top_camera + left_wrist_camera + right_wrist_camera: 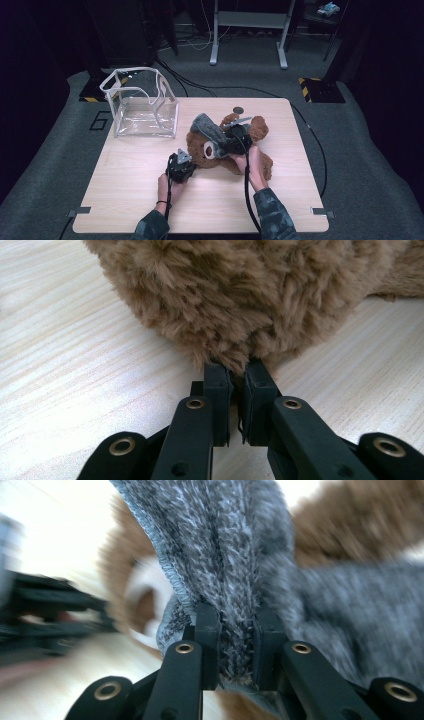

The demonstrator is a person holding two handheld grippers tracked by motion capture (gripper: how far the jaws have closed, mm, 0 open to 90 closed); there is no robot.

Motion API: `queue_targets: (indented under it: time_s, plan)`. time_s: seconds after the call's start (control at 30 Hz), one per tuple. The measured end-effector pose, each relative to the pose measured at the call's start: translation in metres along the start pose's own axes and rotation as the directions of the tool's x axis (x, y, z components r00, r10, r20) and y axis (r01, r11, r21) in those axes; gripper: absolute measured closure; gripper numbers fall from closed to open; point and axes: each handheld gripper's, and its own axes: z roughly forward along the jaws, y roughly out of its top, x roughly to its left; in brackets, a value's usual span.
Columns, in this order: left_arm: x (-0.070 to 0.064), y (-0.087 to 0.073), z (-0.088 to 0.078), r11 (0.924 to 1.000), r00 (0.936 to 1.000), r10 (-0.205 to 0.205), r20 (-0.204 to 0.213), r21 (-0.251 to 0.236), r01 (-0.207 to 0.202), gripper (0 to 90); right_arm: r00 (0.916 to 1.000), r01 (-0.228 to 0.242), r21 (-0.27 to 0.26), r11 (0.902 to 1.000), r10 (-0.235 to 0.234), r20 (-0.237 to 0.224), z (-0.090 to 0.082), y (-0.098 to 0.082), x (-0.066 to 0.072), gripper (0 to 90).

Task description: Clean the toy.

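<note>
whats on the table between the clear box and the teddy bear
Nothing: in the high view a bare strip of the wooden table separates the clear box from the teddy bear and its grey knit garment.

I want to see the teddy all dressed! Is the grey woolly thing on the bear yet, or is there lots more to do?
Partly. Done: both grippers have their grip. The left gripper pinches the teddy bear by its fur, and the right gripper is shut on the grey knitted piece. In hand: that piece lies draped over the bear's head, bunched up. Left: probably pulling it straight; I can't tell whether it is going on or coming off.
</note>
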Motion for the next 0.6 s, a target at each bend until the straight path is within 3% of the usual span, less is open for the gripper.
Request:
queue_targets:
  time_s: [0.03,0.1,0.23,0.37,0.43,0.5,0.6]
  plan:
    - [0.0,0.0,0.0,1.0,1.0,0.002,0.001,0.0,-0.002,83.5,1.0,-0.007,-0.003,1.0,0.007,0.004,-0.001,-0.003,-0.003,78.5]
    - [0.0,0.0,0.0,1.0,1.0,0.004,0.002,0.0,-0.004,83.5,0.9981,0.012,-0.006,0.9999,-0.012,0.06,-0.01,-0.009,-0.008,78.6]
    - [0.001,0.0,-0.001,0.9999,0.9999,0.012,0.005,0.008,-0.012,83.5,0.987,0.029,-0.003,0.9996,-0.028,0.158,-0.025,-0.018,-0.019,78.8]
    - [0.001,0.0,0.0,0.9999,0.9999,0.013,0.001,0.004,-0.013,83.5,0.9712,-0.006,0.001,1.0,0.005,0.238,-0.035,-0.027,-0.04,78.8]
    - [0.001,0.0,0.0,1.0,1.0,0.01,0.0,0.002,-0.01,83.5,0.9548,-0.025,0.017,0.9995,0.019,0.297,-0.035,-0.033,-0.053,78.8]
    - [0.001,0.0,0.0,1.0,1.0,0.008,0.002,0.0,-0.008,83.5,0.95,-0.063,0.026,0.9977,0.052,0.308,-0.037,-0.036,-0.065,78.8]
    - [0.001,0.0,0.0,0.9999,0.9999,0.012,0.001,0.005,-0.012,83.5,0.9647,-0.072,-0.028,0.997,0.076,0.252,-0.046,-0.034,-0.057,78.8]
